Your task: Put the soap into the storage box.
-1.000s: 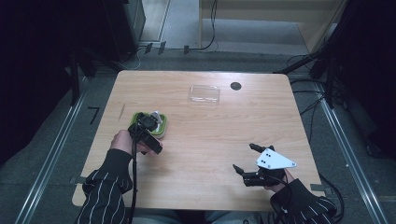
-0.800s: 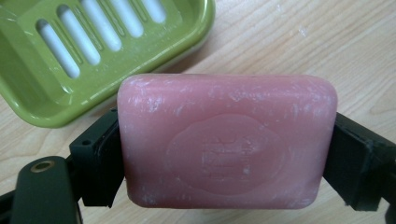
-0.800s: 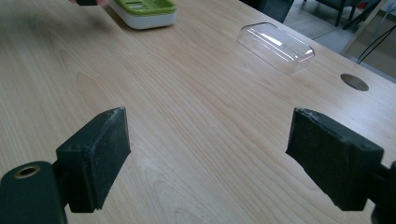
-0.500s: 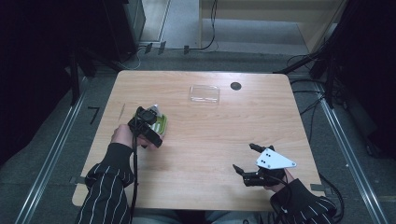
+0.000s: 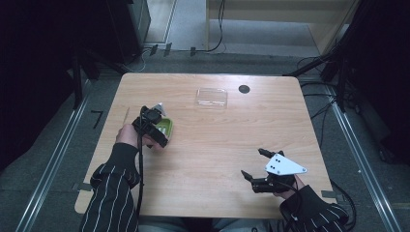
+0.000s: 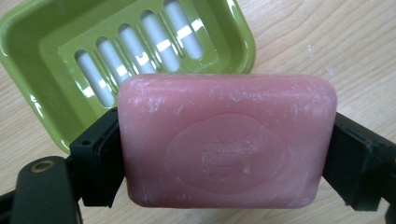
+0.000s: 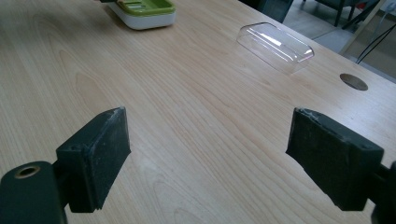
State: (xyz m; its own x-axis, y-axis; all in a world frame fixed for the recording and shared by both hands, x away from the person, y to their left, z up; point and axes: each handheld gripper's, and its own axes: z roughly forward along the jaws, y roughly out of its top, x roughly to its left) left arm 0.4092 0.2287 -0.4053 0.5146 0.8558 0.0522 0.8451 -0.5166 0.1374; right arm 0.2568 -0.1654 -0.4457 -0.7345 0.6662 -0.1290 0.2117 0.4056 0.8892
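Your left gripper (image 5: 155, 126) has slid left and toward you since the earlier frame, baring more of the green dish (image 5: 166, 127). It clamps the pink soap (image 6: 227, 140) just over the dish's near edge; next, probably carry it clear or set it down squarely. The left gripper view reveals the soap. Your right gripper (image 5: 253, 163) rests wide, empty.
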